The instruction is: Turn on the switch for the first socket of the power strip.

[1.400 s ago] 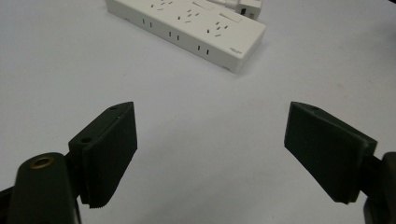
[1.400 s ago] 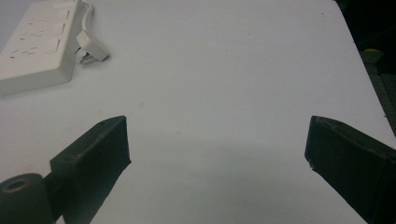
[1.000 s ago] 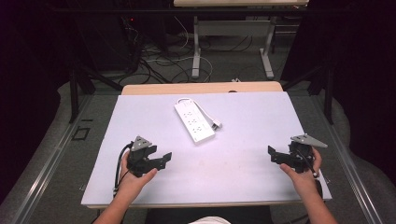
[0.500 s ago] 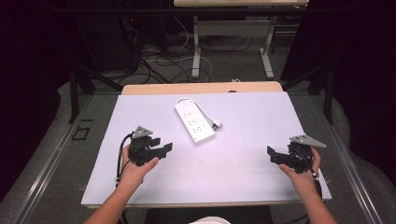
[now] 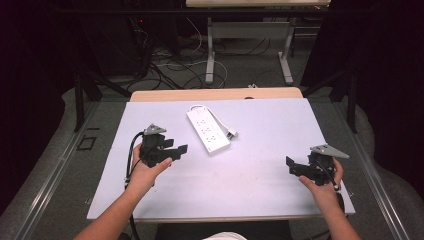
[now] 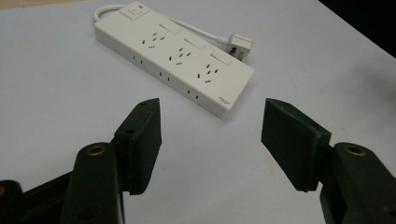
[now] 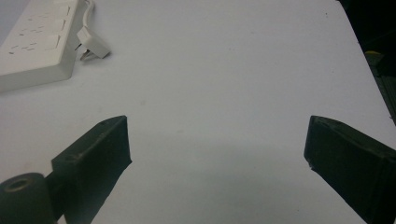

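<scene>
A white power strip (image 5: 208, 129) lies diagonally on the white table (image 5: 260, 125), its short cord ending in a white plug (image 5: 231, 133) beside it. My left gripper (image 5: 176, 150) is open, hovering just left of and nearer than the strip's near end, empty. In the left gripper view the power strip (image 6: 175, 56) and plug (image 6: 239, 45) lie ahead of the open left gripper (image 6: 212, 126). My right gripper (image 5: 292, 167) is open near the table's front right, far from the strip. In the right gripper view, the right gripper (image 7: 217, 140) stands wide over bare table, with the power strip (image 7: 32, 42) and plug (image 7: 93, 46) at the upper left.
A wooden strip (image 5: 215, 94) borders the table's far edge. Beyond it, cables (image 5: 170, 65) lie on the floor around the legs of another desk (image 5: 210, 50). The table's right edge (image 5: 330, 145) runs close to my right gripper.
My left gripper has moved forward, away from the person and closer to the power strip's near end. The right gripper has barely shifted. Both stay open.
</scene>
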Available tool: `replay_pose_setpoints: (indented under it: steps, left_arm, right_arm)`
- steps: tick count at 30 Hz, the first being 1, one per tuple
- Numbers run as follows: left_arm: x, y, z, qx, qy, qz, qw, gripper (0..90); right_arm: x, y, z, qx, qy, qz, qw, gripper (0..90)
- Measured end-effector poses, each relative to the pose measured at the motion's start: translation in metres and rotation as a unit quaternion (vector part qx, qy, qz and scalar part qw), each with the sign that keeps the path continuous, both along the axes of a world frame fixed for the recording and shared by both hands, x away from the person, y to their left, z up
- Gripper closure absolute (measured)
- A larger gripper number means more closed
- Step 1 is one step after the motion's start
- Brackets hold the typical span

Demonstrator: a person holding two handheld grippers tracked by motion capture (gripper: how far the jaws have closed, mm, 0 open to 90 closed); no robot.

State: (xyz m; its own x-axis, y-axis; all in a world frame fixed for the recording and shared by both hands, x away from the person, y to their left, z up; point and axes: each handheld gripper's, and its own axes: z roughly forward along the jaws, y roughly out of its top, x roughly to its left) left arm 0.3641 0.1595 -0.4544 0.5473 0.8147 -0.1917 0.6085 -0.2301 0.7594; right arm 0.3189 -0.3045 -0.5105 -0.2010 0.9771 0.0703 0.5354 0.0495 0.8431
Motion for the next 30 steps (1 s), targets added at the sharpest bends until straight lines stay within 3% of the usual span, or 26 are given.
replay_pose_setpoints:
  steps: [5, 9, 18, 19, 30]
  left_arm:
    - [0.005, -0.006, 0.01, 0.01, -0.012, -0.007, 0.9999, 37.4]
    - [0.01, -0.01, 0.018, 0.018, -0.007, -0.023, 0.9996, 37.9]
    - [0.022, -0.021, 0.028, 0.019, 0.001, -0.019, 0.9996, 39.3]
    - [0.024, -0.022, 0.029, 0.016, 0.004, -0.02, 0.9997, 39.3]
    - [0.039, -0.029, 0.04, 0.015, 0.013, -0.01, 0.9998, 39.2]
  right_arm:
    - [0.0, 0.0, 0.0, -0.001, -0.001, -0.002, 1.0, 6.4]
    - [0.001, 0.0, -0.001, 0.002, -0.001, -0.003, 1.0, 6.4]
    - [0.0, 0.0, -0.001, 0.001, 0.002, 0.0, 1.0, 6.4]
    - [0.002, 0.001, -0.003, 0.003, -0.01, -0.006, 0.9999, 6.4]
    - [0.001, 0.0, -0.002, -0.002, -0.003, -0.001, 1.0, 6.4]
